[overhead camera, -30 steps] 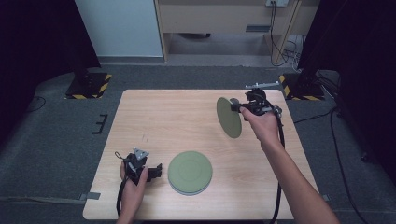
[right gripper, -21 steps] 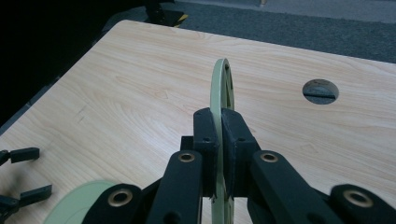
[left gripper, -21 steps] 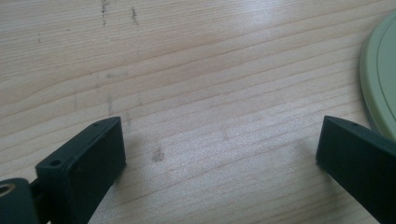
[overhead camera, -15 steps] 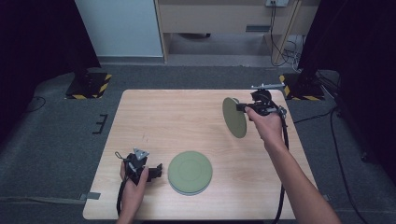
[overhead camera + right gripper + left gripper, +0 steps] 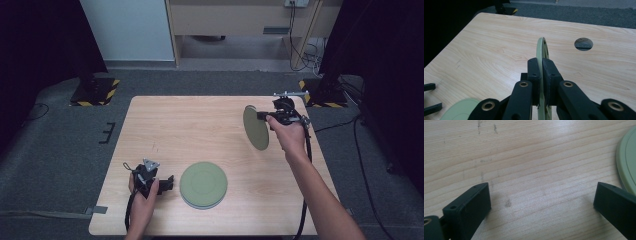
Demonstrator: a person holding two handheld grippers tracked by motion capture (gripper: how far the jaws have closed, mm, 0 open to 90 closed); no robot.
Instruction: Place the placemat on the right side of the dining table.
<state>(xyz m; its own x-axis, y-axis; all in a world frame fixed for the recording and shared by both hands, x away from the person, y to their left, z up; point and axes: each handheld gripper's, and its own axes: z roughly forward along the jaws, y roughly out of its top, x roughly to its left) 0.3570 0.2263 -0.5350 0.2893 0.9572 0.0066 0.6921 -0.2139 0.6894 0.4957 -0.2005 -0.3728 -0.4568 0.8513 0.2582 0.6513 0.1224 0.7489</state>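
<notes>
Right gripper view: my right gripper (image 5: 541,67) clamps the green plate (image 5: 541,47) on edge between its jaws; my left gripper (image 5: 541,202) stands apart, the plate stack (image 5: 627,162) beside one jaw.

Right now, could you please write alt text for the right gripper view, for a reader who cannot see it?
The right gripper clamps a pale green plate on edge between its two black jaws, above a light wooden table. A round hole shows in the tabletop, and a stack of green plates lies at lower left.

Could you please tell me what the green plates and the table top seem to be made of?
Held plate and plate stack: probably matte plastic or melamine, with an even pale green, thin moulded rim and no glare. Table: light wood or wood-look laminate, with visible grain lines.
</notes>
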